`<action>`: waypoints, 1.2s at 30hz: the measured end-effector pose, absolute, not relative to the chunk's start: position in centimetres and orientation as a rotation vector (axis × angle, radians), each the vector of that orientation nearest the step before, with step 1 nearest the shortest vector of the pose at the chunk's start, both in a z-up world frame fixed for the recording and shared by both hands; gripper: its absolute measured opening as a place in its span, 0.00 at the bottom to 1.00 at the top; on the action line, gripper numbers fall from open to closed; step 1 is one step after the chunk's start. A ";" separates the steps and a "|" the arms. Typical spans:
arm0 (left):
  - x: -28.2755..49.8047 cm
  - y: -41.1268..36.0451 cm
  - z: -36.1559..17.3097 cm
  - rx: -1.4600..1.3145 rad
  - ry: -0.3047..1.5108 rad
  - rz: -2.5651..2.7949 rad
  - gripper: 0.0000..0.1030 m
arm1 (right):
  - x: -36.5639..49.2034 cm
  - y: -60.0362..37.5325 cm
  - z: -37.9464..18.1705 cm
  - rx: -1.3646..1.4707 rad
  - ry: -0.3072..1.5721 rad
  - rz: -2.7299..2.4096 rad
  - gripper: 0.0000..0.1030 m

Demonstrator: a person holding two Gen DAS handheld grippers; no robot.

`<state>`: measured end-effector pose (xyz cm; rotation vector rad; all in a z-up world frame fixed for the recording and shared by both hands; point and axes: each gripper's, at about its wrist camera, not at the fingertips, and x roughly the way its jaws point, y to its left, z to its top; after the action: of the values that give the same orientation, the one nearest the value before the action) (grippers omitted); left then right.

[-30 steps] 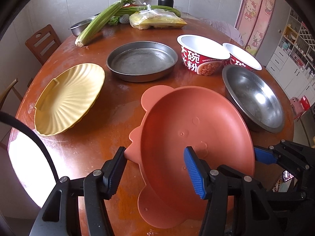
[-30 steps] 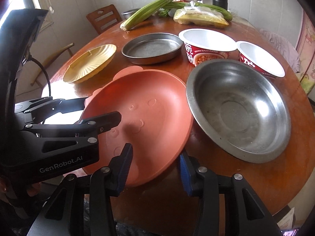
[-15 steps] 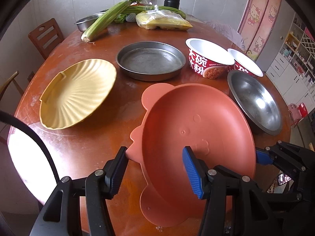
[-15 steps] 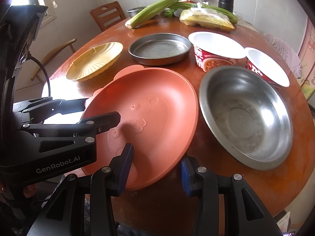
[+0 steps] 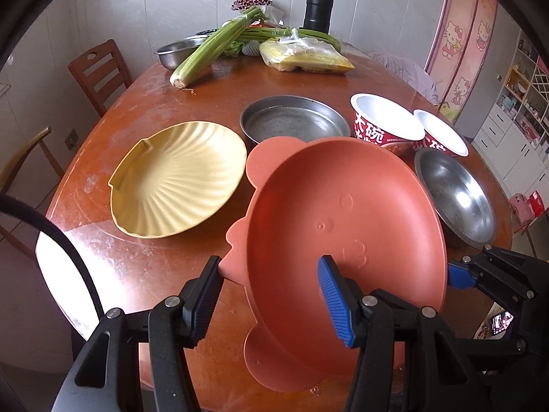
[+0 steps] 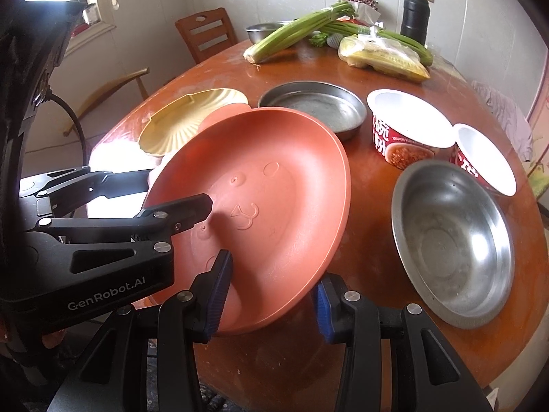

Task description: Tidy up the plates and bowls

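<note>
Because a wide, shallow plate tips easily when pinched from one edge, the bear-faced terracotta plate [image 5: 343, 226] was gripped from two sides at once and held tilted above the round wooden table [image 5: 144, 267], its far rim higher than the rim nearest the fingers. The left gripper [image 5: 271, 295] clenched the plate's left rim, one pad outside by the small ear-shaped tabs and one blue pad inside the dish. The right gripper [image 6: 271, 292] clenched the opposite rim, one pad inside the dish and one beneath it. Neither pair of fingers was released.

Just beyond the left gripper's fingertips and to their left lay one yellow shell-shaped plate [image 5: 178, 178], probably the stacking spot, since it was the only other plastic plate.

Straight ahead of both grippers, past the lifted plate, sat one flat-bottomed steel pan [image 5: 295, 123]. To the right of the right gripper's fingers rested one round steel bowl [image 6: 453, 243], and behind it stood two red-and-white instant noodle bowls [image 6: 408, 127], side by side.

At the far edge were one more steel bowl [image 5: 178, 51], a bunch of celery [image 5: 219, 48], other green stalks, one bag of yellow food [image 5: 305, 58] and one black flask [image 5: 319, 10]. Two wooden chairs [image 5: 99, 72] stood left of the table.
</note>
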<state>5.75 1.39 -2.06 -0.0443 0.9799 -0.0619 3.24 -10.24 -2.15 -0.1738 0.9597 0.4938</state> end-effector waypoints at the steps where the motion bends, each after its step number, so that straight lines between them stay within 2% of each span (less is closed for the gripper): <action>1: 5.7 1.5 -2.0 -0.045 0.977 -0.061 0.55 | 3.3 -10.2 -2.1 -0.173 0.958 0.494 0.44; 17: 7.0 4.3 -0.1 -0.083 0.934 -0.001 0.55 | 5.1 -7.6 0.0 -0.196 0.922 0.523 0.45; 36: 10.6 10.7 4.7 -0.140 0.839 0.028 0.55 | 9.5 -2.1 5.1 -0.220 0.849 0.560 0.45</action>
<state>10.55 10.66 4.69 -0.1400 0.8388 0.0282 9.54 -2.13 5.05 -0.2196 0.8490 0.5602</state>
